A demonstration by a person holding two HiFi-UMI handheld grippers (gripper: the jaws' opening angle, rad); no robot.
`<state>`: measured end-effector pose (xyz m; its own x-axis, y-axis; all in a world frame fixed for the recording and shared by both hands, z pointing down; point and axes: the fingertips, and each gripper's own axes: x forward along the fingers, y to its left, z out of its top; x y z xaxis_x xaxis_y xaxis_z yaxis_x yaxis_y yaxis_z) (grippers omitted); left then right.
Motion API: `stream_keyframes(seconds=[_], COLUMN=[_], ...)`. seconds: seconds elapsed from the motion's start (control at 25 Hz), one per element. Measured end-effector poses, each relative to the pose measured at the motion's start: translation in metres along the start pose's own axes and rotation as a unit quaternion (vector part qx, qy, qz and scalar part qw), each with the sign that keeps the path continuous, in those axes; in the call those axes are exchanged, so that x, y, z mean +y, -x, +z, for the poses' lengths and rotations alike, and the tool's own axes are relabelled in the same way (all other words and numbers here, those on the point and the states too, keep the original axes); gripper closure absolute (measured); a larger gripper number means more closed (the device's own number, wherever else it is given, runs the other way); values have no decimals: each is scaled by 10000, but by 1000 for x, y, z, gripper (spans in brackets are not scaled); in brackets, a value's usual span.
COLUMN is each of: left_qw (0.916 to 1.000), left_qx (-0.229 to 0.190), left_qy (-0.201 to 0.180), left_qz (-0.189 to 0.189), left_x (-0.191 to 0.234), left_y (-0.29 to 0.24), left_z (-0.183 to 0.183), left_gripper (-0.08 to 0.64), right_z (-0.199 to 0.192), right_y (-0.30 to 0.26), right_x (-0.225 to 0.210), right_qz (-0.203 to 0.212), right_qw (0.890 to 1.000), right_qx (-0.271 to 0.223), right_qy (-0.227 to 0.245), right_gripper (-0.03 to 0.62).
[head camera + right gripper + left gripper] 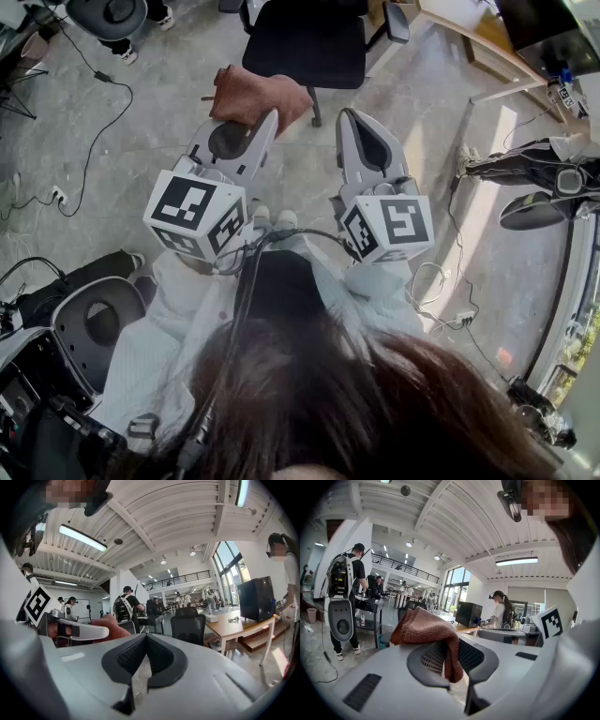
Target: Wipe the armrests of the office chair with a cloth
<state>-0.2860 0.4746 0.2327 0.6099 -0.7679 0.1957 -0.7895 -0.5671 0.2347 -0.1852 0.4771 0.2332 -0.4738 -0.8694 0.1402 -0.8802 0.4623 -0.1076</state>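
A reddish-brown cloth [261,94] hangs from the tips of my left gripper [265,120], which is shut on it. In the left gripper view the cloth [425,626] drapes over the closed jaws of the left gripper [452,657]. My right gripper [349,116] is held beside it, shut with nothing between its fingers; the right gripper view shows the right gripper [146,640] with its pads meeting. The black office chair [305,42] stands on the floor ahead of both grippers, one armrest [397,21] showing at its right side. Neither gripper touches the chair.
A wooden desk [469,37] stands at the far right, by the chair. Cables [89,141] trail over the grey floor on the left. Another chair [94,323] sits at my lower left. A person's legs [525,159] reach in from the right. Other people stand farther back.
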Motion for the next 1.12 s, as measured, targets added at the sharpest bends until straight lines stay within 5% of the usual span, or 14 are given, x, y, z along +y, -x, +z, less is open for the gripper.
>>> stream_keyframes(seconds=[0.88,1.12], left_qw=[9998,9994], left_qx=[4,38], left_qy=[-30,113], left_qz=[189,320], left_x=[-10,48], left_y=[-8,-5], left_z=[2,16], left_gripper=[516,516], right_z=[4,9], right_y=[7,-41], right_x=[-19,6], right_qz=[80,196], right_qw=[9997,9997], right_qx=[-110,51], right_qy=[-178,-145], right_gripper=[591,591])
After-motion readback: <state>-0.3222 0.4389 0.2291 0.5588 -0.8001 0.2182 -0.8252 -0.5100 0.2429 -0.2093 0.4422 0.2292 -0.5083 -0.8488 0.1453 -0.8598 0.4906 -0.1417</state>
